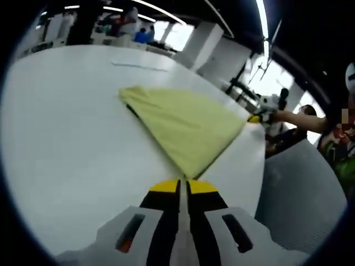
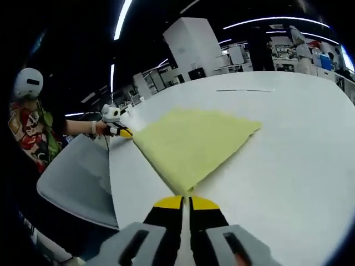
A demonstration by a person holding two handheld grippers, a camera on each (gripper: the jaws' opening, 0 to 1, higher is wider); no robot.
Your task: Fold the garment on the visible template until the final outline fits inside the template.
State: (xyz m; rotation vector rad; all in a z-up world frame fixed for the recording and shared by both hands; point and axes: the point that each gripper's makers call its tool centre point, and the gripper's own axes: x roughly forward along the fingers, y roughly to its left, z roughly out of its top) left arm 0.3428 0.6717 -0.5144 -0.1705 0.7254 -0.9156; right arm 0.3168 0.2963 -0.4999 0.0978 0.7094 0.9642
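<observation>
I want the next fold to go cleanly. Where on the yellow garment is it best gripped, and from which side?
Probably at its corners. The yellow garment lies flat on the white table, and each gripper already meets a corner: the left gripper and the right gripper, jaws closed, apparently on the cloth. Come in low from the table edge, along the surface, since flat cloth offers only its edges.
</observation>
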